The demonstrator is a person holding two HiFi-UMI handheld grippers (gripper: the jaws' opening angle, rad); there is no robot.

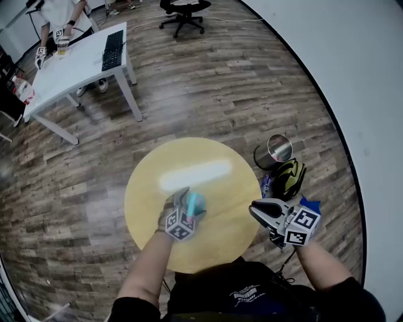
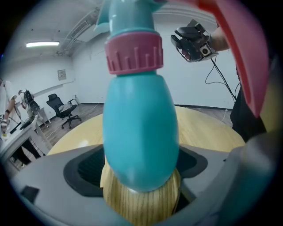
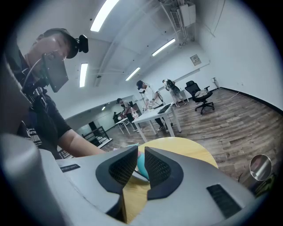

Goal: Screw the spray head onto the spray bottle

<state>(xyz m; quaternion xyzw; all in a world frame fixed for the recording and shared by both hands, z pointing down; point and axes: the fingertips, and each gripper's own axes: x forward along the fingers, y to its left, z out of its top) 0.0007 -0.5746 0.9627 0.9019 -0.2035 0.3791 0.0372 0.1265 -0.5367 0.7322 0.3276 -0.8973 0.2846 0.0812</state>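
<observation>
A turquoise spray bottle point(image 2: 140, 132) stands upright on the round yellow table point(image 1: 208, 245). Its pink collar point(image 2: 134, 53) and spray head point(image 2: 128, 15) sit on top, and the pink trigger point(image 2: 247, 57) hangs to the right. My left gripper point(image 1: 186, 210) is open around the bottle's lower body, and both pads point(image 2: 86, 170) stand clear of it. In the head view the bottle point(image 1: 195, 201) shows just beyond that gripper. My right gripper point(image 1: 264, 210) hovers off the table's right edge, shut with nothing between its pads point(image 3: 119, 170).
A steel bin point(image 1: 277, 151) and a yellow-black bag point(image 1: 286, 176) stand on the wood floor to the right of the table. A white desk point(image 1: 75, 63) with a keyboard, people beside it and an office chair point(image 1: 184, 12) are far off.
</observation>
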